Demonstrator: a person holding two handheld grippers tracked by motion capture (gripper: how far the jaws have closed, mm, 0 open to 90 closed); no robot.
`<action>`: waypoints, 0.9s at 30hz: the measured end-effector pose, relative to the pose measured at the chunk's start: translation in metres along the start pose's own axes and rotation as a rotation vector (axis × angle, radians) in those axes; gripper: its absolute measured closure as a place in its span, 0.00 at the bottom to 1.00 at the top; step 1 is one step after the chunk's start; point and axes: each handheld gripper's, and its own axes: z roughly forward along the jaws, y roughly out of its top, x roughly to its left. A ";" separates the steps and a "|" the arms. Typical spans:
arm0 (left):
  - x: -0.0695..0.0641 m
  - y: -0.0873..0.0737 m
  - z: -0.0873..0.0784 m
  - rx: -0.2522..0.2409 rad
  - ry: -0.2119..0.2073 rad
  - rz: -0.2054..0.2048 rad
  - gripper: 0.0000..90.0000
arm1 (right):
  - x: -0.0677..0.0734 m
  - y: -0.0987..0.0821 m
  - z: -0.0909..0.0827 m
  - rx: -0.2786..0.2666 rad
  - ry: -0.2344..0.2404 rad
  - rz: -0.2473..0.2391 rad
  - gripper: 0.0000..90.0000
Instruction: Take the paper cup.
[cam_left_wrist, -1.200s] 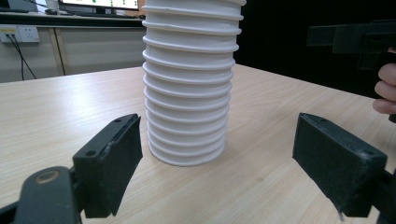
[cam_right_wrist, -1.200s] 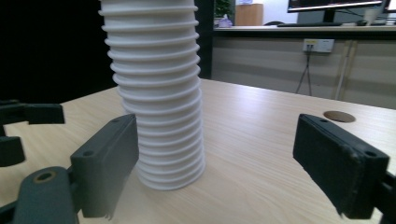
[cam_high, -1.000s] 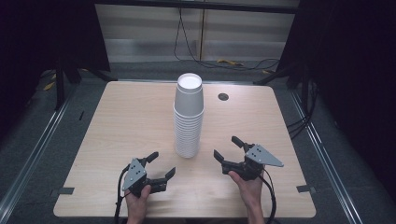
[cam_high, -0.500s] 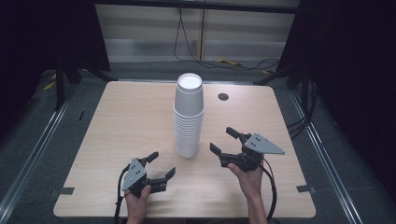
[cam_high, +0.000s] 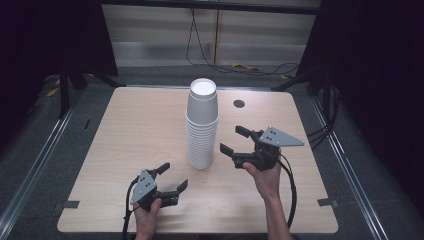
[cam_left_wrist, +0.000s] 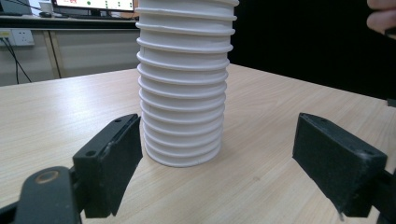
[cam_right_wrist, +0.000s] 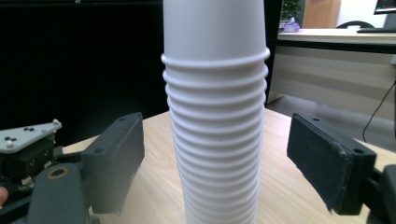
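Here a tall stack of white paper cups (cam_high: 202, 125) stands upside down near the middle of the desk (cam_high: 125, 130), its flat base uppermost and its rolled rims ringing the lower half. The right tool (cam_high: 239, 141) hovers just beside the stack at its 4 o'clock, jaws spread wide and aimed at the ribbed column, touching nothing. The left tool (cam_high: 172, 177) sits low near the desk's front edge, at the stack's 7 o'clock and clearly apart from it, jaws likewise spread and empty.

The likeliest trouble, as I judge it, is a topple: the stack is narrow and tall, so a jaw that brushes it off-centre, or a pinch taken high with nothing steadying the bottom, could tip the whole column toward 10 o'clock. A hard squeeze could also crush a thin cup wall, and a grip across several rims might lift a clump rather than one cup.

The right gripper view looks straight at the stack (cam_right_wrist: 215, 116) between its own black jaws and shows the smooth top cup above the packed rims, with the other tool (cam_right_wrist: 28, 140) low at its left. The left gripper view shows what that one hides: the bottom rim of the stack (cam_left_wrist: 184, 84) resting flat on the wood grain. The high view alone gives the desk's round grommet hole (cam_high: 239, 104) at 1 o'clock from the stack.
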 end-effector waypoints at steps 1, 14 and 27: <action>0.000 0.000 0.000 0.000 0.000 0.000 0.17 | 0.000 0.004 0.001 0.004 -0.001 -0.006 0.21; 0.000 0.000 0.000 -0.002 -0.004 -0.008 0.17 | -0.005 0.042 0.012 0.042 0.055 -0.030 0.21; 0.001 0.000 0.000 -0.004 -0.012 -0.014 0.17 | -0.013 0.067 0.024 0.046 0.062 -0.012 0.16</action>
